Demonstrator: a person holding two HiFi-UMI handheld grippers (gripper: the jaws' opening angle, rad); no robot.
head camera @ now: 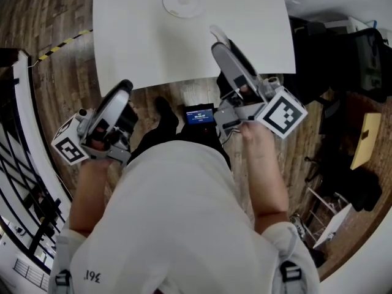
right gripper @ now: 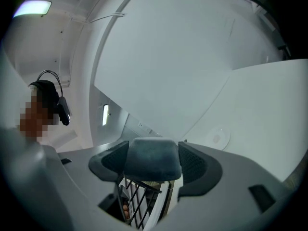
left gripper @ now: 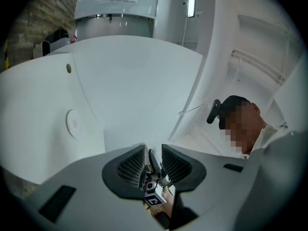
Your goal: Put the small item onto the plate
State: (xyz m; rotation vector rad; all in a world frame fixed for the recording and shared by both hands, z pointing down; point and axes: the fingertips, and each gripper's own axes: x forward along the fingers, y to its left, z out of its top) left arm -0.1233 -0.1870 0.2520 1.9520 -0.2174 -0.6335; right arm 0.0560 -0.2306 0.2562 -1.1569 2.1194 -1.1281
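Note:
A round clear plate [head camera: 182, 2] lies at the far side of the white table [head camera: 141, 48]; it also shows as a small disc, the plate [right gripper: 217, 137], in the right gripper view. My right gripper [head camera: 222, 46] hovers over the table's near edge, well short of the plate. It is shut on a small dark grey soft block [right gripper: 153, 159] that fills the space between its pads. My left gripper [head camera: 121, 90] is held off the table's near left side, above the floor. Its jaws stand a narrow gap apart with nothing between them [left gripper: 153, 159].
A small lit screen [head camera: 199, 115] sits at the person's waist just below the table edge. Dark chairs and bags [head camera: 343, 48] crowd the right side. A black railing [head camera: 24, 182] runs along the left, and yellow-black tape [head camera: 61, 45] marks the wooden floor.

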